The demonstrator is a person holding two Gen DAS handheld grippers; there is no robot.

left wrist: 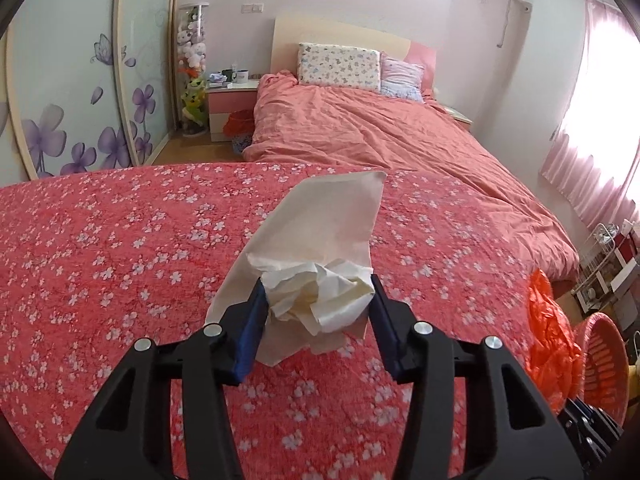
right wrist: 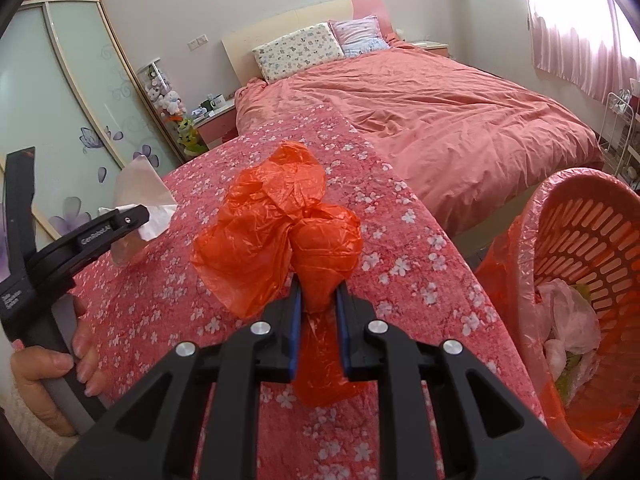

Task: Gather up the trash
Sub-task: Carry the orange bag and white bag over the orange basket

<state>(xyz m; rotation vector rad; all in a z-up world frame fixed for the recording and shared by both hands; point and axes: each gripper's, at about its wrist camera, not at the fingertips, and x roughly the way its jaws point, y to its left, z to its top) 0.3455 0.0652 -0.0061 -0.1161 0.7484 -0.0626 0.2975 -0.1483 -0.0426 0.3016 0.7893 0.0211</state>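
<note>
Both grippers are loaded with rubbish and held above the floral red cloth [left wrist: 120,260], probably so both pieces can go into the bin together. In the left wrist view, the left gripper [left wrist: 318,300] sits at lower centre, its blue-padded jaws fairly wide but pressing on either side of a crumpled white tissue [left wrist: 320,296] and the beige paper [left wrist: 320,216] behind it. In the right wrist view, the right gripper [right wrist: 318,304] at lower centre is nearly closed, pinching the neck of a crumpled orange plastic bag [right wrist: 276,220]. The pink slatted wastebasket [right wrist: 580,248], lined and already holding rubbish, stands at the right edge.
</note>
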